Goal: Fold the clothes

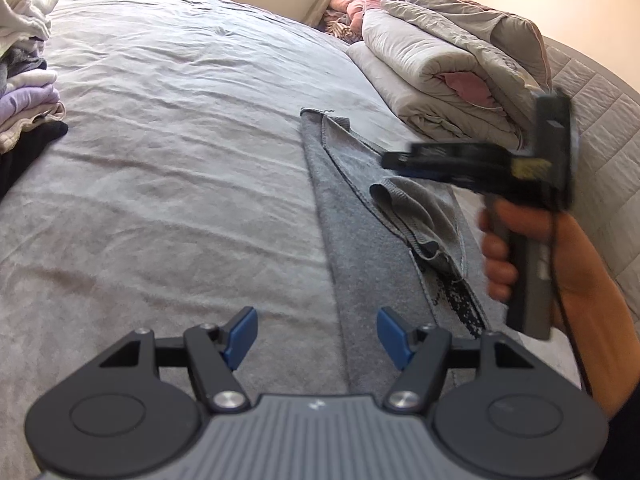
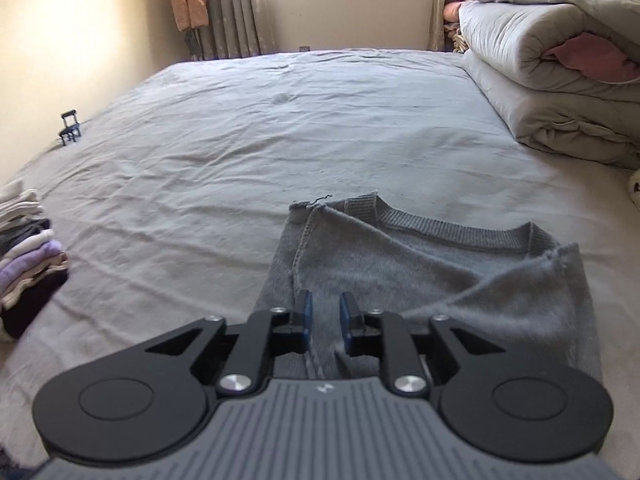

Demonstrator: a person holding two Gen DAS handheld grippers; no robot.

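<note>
A grey knit sweater (image 1: 360, 232) lies on the bed, folded lengthwise, with its ribbed neckline (image 2: 452, 230) at the far end. In the left wrist view my left gripper (image 1: 316, 320) stands wide open over the sweater's left edge and the sheet, nothing between its blue pads (image 1: 244, 328). The right gripper (image 1: 390, 159), blurred and held by a hand (image 1: 500, 256), hovers above the sweater's right half. In its own view the right gripper (image 2: 326, 312) has its jaws a narrow gap apart over the sweater (image 2: 440, 280), with no cloth pinched.
The grey bed sheet (image 2: 280, 120) stretches wide to the left and far side. A stack of folded clothes (image 1: 28, 92) (image 2: 28, 248) sits at the left edge. A folded duvet (image 1: 440, 72) (image 2: 540, 80) lies at the right. A small black object (image 2: 70, 128) stands far left.
</note>
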